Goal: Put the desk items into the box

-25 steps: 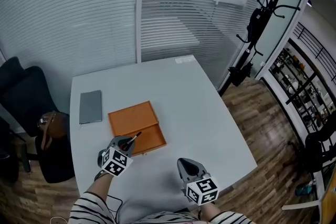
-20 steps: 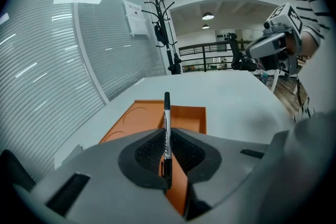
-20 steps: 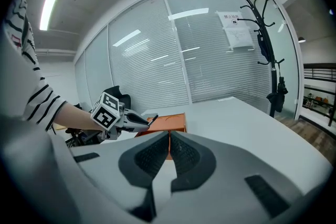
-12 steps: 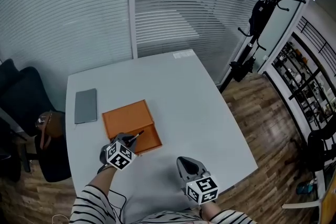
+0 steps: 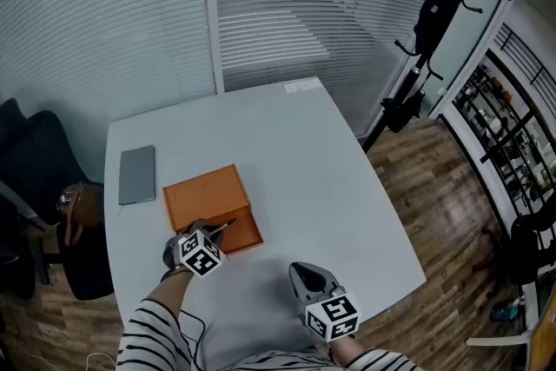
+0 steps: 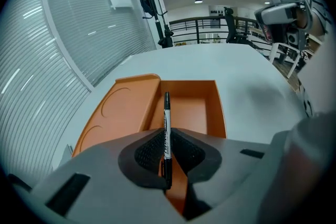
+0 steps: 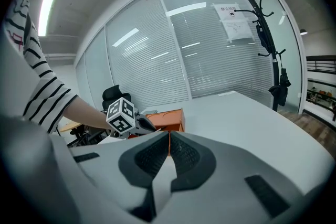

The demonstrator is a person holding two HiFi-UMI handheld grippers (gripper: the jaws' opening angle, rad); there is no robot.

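Observation:
An open orange box (image 5: 208,206) lies on the white table (image 5: 304,169), its lid flat toward the window and its tray (image 6: 190,108) nearer me. My left gripper (image 5: 208,236) is shut on a black marker pen (image 6: 166,136), whose tip sticks out over the tray's near edge. In the right gripper view the box (image 7: 167,119) and the left gripper (image 7: 137,124) show at mid left. My right gripper (image 5: 306,275) is shut with nothing in it, low at the table's front edge.
A grey notebook (image 5: 137,174) lies on the table left of the box. A black office chair (image 5: 35,178) stands beyond the table's left edge. A coat rack (image 5: 430,22) stands at the far right by the glass wall with blinds.
The left gripper with the pen has shifted slightly left and nearer the box's tray as my view turned. The right gripper has hardly moved.

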